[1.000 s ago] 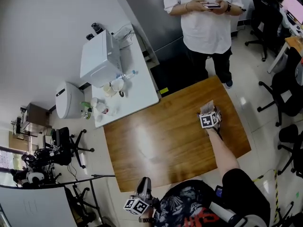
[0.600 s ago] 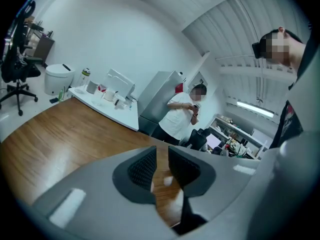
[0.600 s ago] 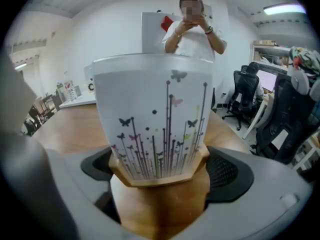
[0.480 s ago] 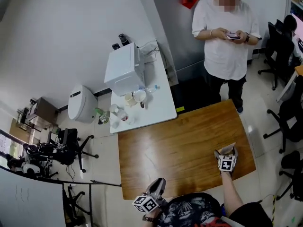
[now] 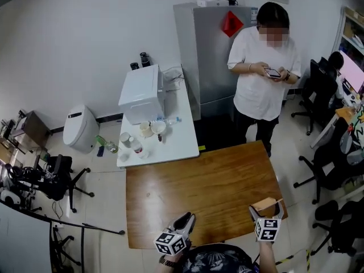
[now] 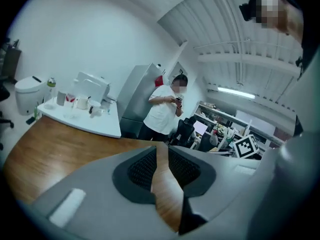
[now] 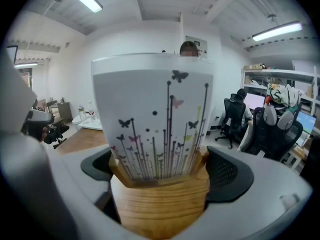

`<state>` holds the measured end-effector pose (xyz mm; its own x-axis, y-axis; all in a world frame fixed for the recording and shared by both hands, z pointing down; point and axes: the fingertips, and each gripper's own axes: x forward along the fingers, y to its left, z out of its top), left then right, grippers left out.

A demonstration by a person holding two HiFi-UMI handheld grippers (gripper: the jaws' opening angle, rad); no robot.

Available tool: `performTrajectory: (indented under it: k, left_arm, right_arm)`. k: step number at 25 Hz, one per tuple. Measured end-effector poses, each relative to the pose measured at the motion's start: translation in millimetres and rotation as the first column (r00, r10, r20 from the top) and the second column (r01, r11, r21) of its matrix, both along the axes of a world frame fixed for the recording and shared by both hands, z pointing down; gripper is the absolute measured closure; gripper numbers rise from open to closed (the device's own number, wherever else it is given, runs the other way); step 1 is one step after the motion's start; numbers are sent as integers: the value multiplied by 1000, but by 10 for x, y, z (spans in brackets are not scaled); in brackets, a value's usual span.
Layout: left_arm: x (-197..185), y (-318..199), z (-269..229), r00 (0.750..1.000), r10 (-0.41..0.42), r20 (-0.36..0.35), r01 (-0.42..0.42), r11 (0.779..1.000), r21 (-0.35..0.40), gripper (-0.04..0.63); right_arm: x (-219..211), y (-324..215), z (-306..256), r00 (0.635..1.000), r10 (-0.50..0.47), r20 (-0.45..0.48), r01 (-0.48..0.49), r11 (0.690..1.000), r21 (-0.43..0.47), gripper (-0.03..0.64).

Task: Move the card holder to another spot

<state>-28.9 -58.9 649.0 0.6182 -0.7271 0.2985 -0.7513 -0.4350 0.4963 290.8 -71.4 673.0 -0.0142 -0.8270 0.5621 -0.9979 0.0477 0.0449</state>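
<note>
Right gripper is clamped on the card holder: both pads press the sides of the wooden base, and the white butterfly card stands upright in its slot. In the head view the holder sits at the lower right of the wooden table, close to the near edge. Can't tell if the base is touching the top or just clear of it. Left gripper is at the lower centre by the near edge, jaws down to a thin slit with nothing in it. Not involved. For the move I'd hold the grip low on the base, not on the card, since the card looks loose in the slot. Keep it level, travel slowly toward bare wood in the middle, set it flat, then release. Main risk is tipping it or shedding the card.
</note>
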Motion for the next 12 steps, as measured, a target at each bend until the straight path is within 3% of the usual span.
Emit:
performTrajectory:
  k: [5,9,12]
  left_arm:
    - [37,-75,-272,997,46,69,-53,994,93,528]
    - [-15,-27,-160,993,45,112,-53,996,72,531]
    - [-104,62,-96,996,14,83,-19,998,55,534]
  right_arm:
    - [-140,60,-226,1000,-10,16,10,999,31,78]
    - [-294,20,-290,999,-40,28,39,998,44,78]
    - [-395,6,-285,997,-65,32,63,997,43,79]
